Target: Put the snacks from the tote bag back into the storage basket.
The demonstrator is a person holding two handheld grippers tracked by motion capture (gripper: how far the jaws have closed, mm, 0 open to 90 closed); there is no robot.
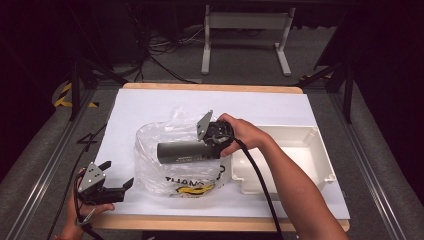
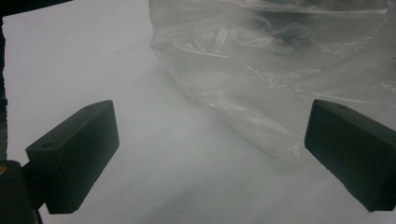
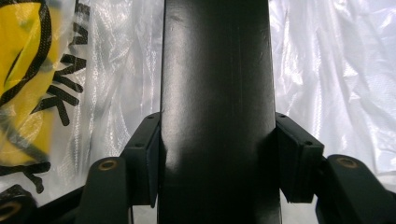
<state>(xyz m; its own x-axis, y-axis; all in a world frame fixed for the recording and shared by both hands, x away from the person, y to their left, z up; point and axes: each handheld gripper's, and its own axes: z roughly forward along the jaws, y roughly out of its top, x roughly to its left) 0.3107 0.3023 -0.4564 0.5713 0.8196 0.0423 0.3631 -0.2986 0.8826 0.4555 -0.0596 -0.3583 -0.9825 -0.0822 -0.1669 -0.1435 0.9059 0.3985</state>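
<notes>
- Black jaws of the left gripper (image 1: 114, 181) spread wide with nothing between them, resting on the white table cover (image 1: 150, 100) at the near left corner, pointed toward the bag.
- Clear plastic bag (image 1: 172, 150) just right of those jaws, close but apart; crumpled, printed yellow and black along its near edge, mouth seemingly turned up and away, though hard to say through the glare.
- Dark grey cylinder (image 1: 182, 151) over the middle of the bag, long axis lying level and running left to right, free end pointing left toward the open gripper.
- Right gripper (image 1: 212, 142) clamped on the cylinder's right end, pads pressed against both sides (image 3: 215, 116); right hand (image 1: 240, 132) by far the nearer to the cylinder, left well apart from it.
- Whether the cylinder sits inside the film or merely above it: cannot tell; bag opening hidden behind folds.
- Probable next need: left jaws onto the bag's rim, to hold it open as the cylinder goes in end first.
- Cream tray (image 1: 320, 160) at the far right, beside the bag, partly covered by the right forearm.
</notes>
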